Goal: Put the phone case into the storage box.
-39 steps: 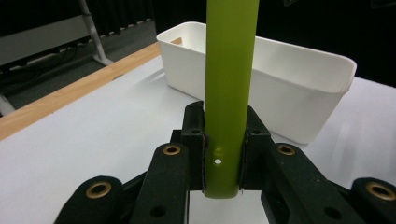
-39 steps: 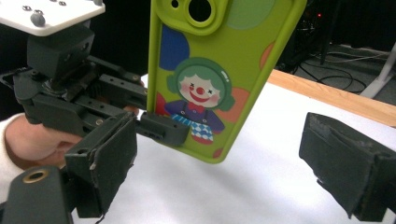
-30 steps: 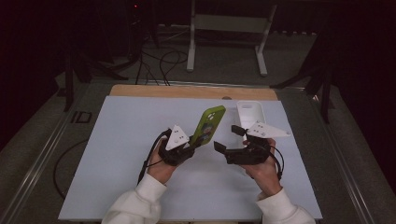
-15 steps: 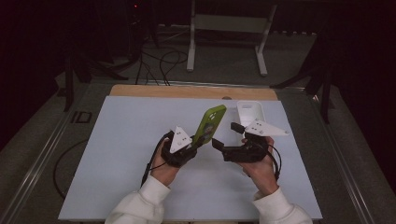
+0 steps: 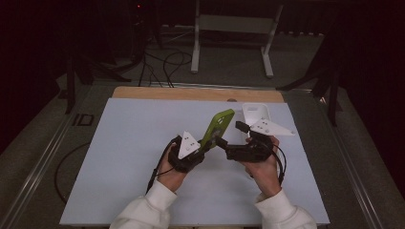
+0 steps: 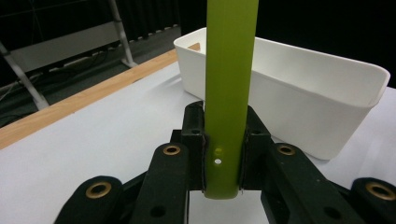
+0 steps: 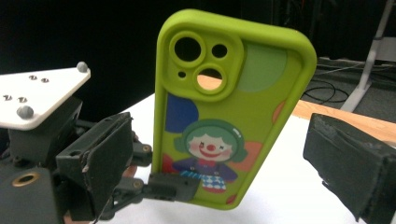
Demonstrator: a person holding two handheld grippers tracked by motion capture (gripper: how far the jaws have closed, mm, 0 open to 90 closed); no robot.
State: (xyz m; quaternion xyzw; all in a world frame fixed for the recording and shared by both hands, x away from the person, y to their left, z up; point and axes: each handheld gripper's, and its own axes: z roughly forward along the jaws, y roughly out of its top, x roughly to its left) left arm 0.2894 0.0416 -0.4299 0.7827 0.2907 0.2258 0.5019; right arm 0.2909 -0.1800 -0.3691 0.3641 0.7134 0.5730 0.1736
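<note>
The green phone case (image 5: 218,127) is held upright above the desk (image 5: 119,157), long axis rising and tilted toward the far right, its bottom edge pinched by the left tongs (image 6: 223,154). Soft matte rubber, rounded corners, a clown print. The right tongs (image 7: 219,158) are spread wide, gripping nothing. A white plastic bin (image 6: 299,88) is seen beyond.

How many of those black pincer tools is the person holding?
2. The left gripper is clamped on the bottom end of the green phone case; the right gripper is open beside the case, above the white mat.
</note>
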